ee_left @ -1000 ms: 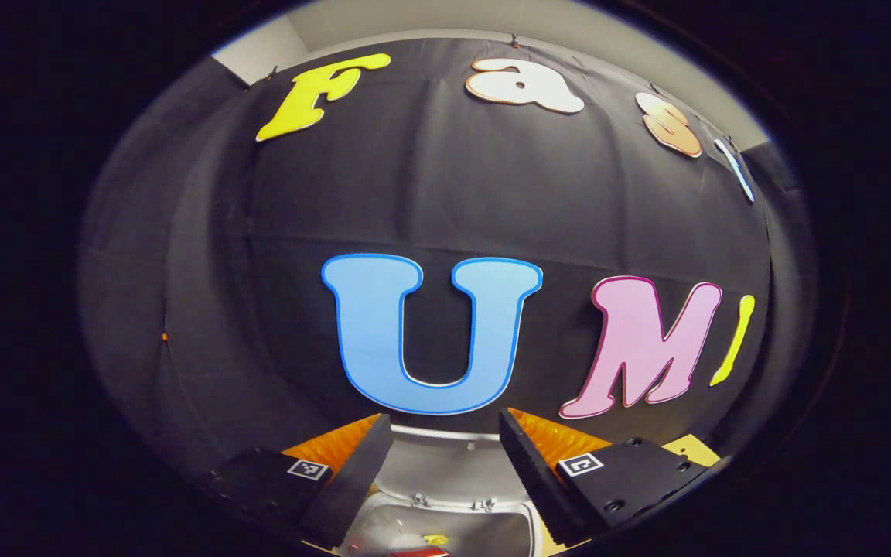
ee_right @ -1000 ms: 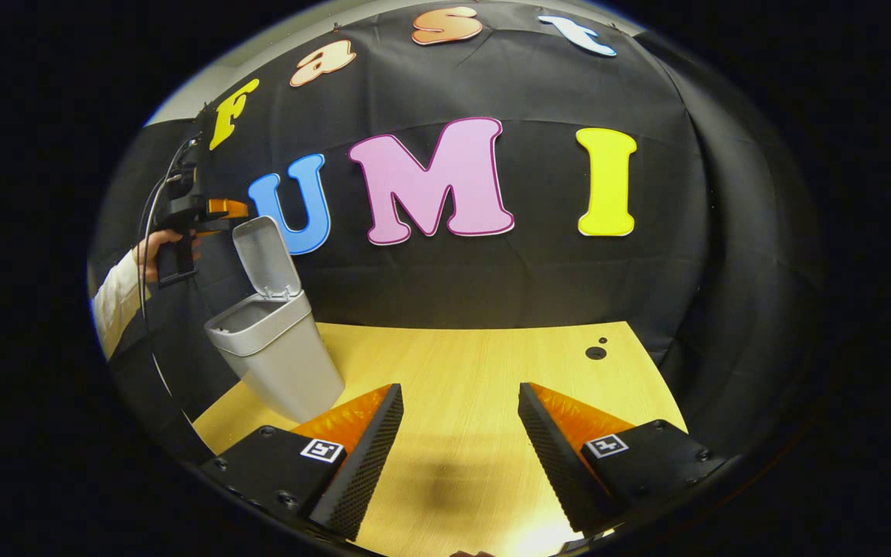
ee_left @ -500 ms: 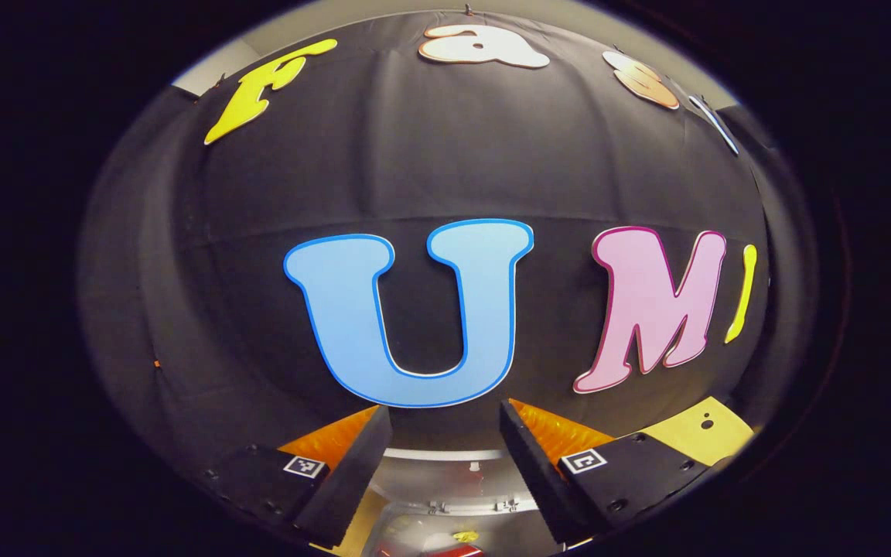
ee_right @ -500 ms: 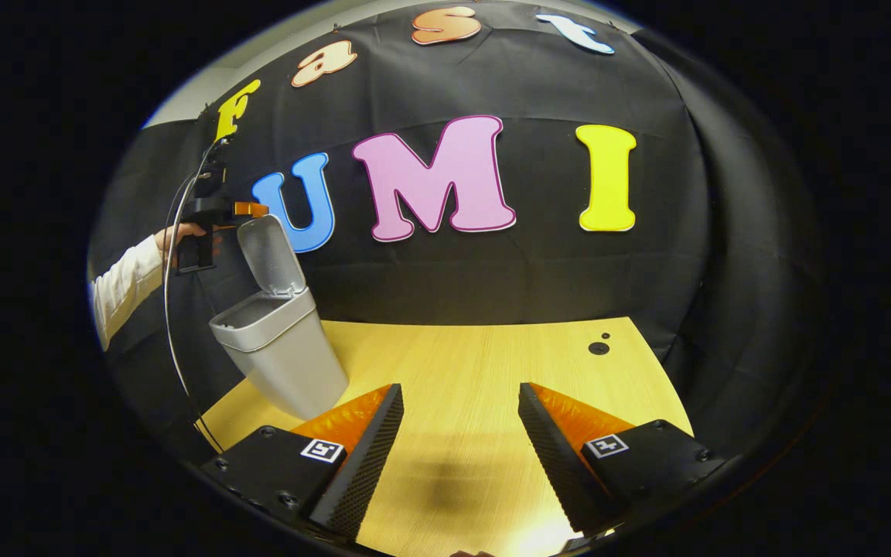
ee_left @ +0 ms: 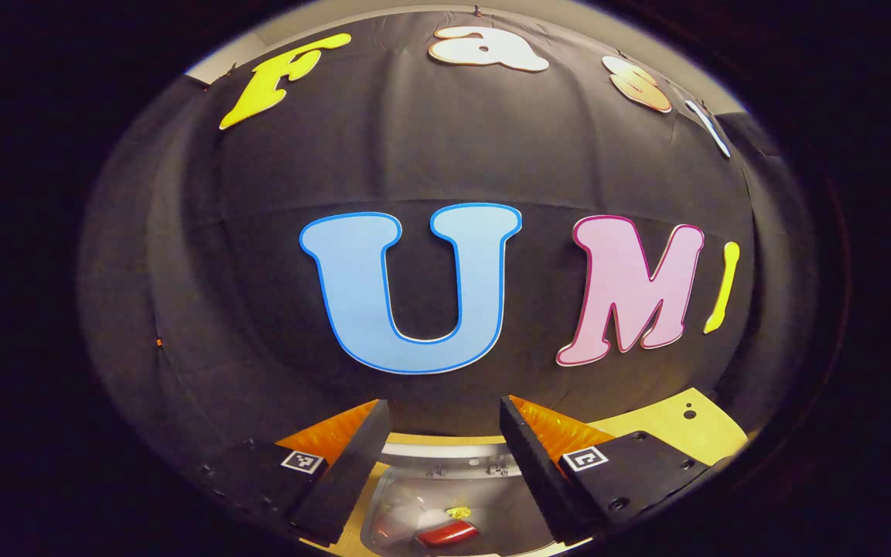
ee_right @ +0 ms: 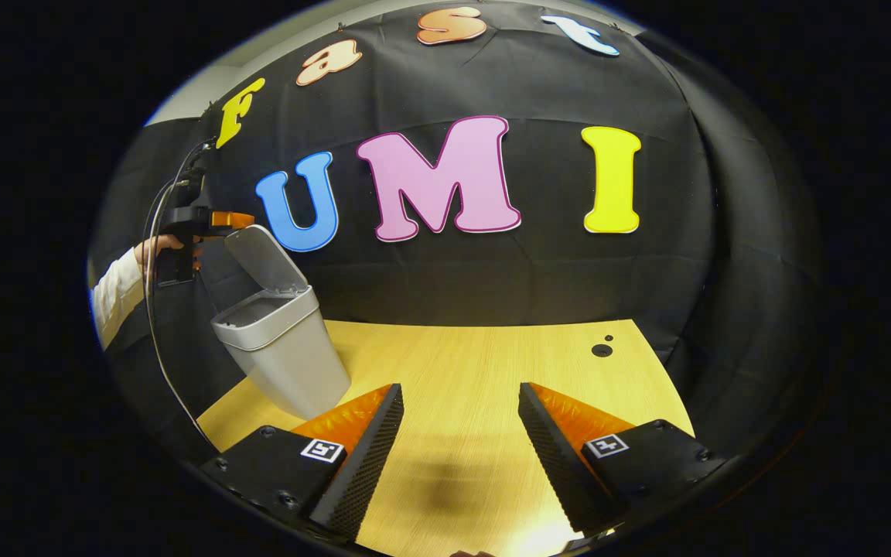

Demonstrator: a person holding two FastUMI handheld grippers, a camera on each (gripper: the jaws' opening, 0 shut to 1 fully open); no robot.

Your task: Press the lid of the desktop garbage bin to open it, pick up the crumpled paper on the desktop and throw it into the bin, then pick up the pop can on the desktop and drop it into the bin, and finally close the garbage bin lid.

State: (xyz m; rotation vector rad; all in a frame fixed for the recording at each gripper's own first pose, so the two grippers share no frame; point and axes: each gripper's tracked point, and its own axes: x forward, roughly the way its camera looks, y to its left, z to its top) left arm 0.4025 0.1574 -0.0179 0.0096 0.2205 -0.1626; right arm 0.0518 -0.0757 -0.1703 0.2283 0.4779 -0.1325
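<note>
Bin [ee_right: 283,352] stands at bench [ee_right: 476,363] left edge, lid [ee_right: 264,259] half raised, red can [ee_left: 445,534] inside. Left tool [ee_right: 221,220], fingers apart, empty, touches lid top. Right tool [ee_right: 457,433] apart, idle. Risk: off-centre push tips light bin or lid springs back up.

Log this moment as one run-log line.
stage: lid closing | bin: lid half-down, pop can inside | left gripper: open, on lid | right gripper: open, idle over desktop
</note>
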